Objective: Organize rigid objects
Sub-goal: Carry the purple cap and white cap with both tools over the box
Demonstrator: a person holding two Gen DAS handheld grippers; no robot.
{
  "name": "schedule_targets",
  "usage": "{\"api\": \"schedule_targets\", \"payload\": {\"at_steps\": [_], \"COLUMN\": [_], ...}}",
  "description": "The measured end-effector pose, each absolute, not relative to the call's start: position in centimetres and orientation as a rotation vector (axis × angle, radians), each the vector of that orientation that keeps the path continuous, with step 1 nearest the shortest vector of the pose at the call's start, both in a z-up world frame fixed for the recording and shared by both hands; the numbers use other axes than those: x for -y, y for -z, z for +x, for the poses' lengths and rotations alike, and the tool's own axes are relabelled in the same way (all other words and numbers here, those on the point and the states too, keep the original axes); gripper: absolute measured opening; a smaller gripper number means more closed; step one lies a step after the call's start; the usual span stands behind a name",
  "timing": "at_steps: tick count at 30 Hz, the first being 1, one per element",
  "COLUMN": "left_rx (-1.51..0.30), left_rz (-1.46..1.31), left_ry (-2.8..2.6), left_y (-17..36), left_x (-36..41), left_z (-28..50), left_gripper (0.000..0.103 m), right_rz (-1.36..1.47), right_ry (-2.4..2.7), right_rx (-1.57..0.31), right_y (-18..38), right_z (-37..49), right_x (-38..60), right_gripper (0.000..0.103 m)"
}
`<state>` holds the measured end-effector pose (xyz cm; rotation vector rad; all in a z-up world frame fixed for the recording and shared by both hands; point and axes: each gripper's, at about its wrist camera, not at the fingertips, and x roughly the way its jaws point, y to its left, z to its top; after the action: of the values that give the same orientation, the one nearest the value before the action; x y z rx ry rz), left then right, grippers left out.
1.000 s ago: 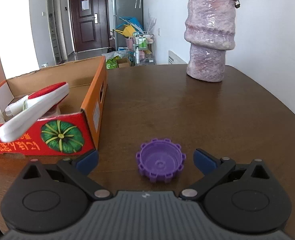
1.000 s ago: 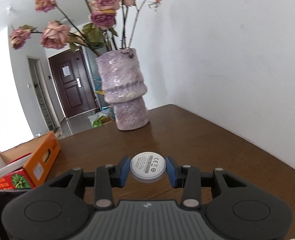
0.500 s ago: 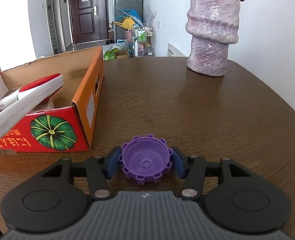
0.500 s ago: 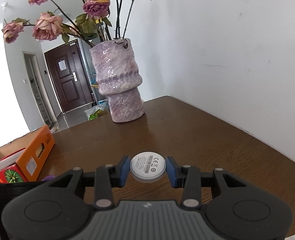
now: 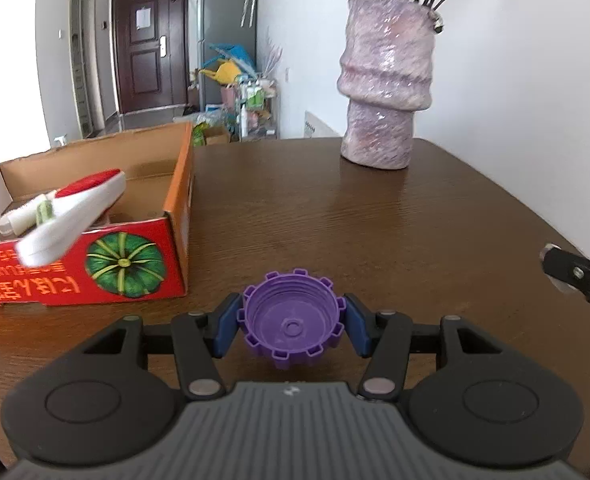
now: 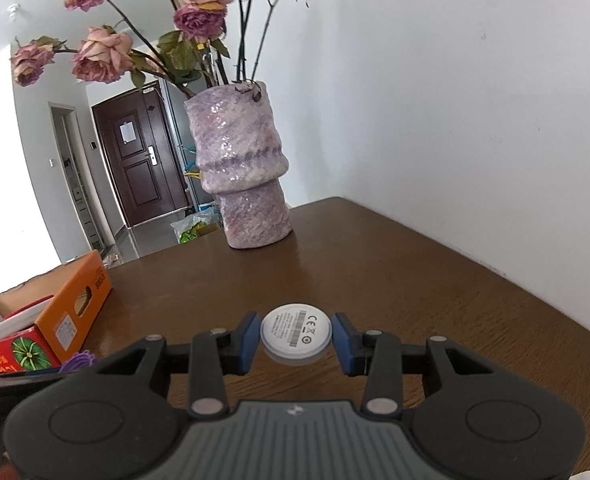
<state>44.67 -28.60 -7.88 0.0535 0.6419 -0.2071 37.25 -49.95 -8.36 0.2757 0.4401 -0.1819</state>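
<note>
My left gripper [image 5: 291, 326] is shut on a purple toothed bottle cap [image 5: 291, 320], open side up, held just above the brown table [image 5: 375, 216]. My right gripper [image 6: 295, 340] is shut on a white round disc [image 6: 295, 338] with a barcode label, held above the table. A red and orange cardboard box [image 5: 135, 264] with a pumpkin picture stands at the left; it also shows in the right wrist view [image 6: 55, 320]. Inside it lies a white tool with a red pad [image 5: 71, 208]. The purple cap's edge shows low left in the right wrist view [image 6: 77, 361].
A tall purple vase [image 5: 385, 92] with dried roses stands at the table's far side near the white wall; it also shows in the right wrist view [image 6: 239, 172]. Part of the right gripper [image 5: 579, 276] shows at the right edge. A doorway and clutter lie beyond the table.
My left gripper closed on the purple cap and has lifted it off the table. My right gripper kept hold of the white disc and shifted slightly.
</note>
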Motion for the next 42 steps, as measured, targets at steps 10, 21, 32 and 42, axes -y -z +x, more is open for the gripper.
{"api": "schedule_targets", "payload": {"at_steps": [10, 21, 32, 42], "left_rx": [-0.610, -0.589, -0.559, -0.521], "left_rz": [0.054, 0.025, -0.029, -0.066], "left_ry": [0.214, 0.167, 0.099, 0.046], "left_y": [7.0, 5.9, 4.4, 3.0], "left_x": [24.4, 18.2, 11.1, 5.1], "left_z": [40.3, 36.9, 34.6, 33.8], "left_gripper": [0.056, 0.056, 0.056, 0.056], "right_rz": [0.198, 0.205, 0.183, 0.158], "right_ry": [0.182, 0.135, 0.016, -0.077], "right_rx": [-0.404, -0.382, -0.392, -0.393], "right_y": [7.9, 7.3, 6.7, 5.9], "right_z": [36.1, 32.9, 31.2, 30.9], "right_x": [47.6, 42.5, 34.5, 27.1], "right_gripper": [0.039, 0.039, 0.039, 0.039]}}
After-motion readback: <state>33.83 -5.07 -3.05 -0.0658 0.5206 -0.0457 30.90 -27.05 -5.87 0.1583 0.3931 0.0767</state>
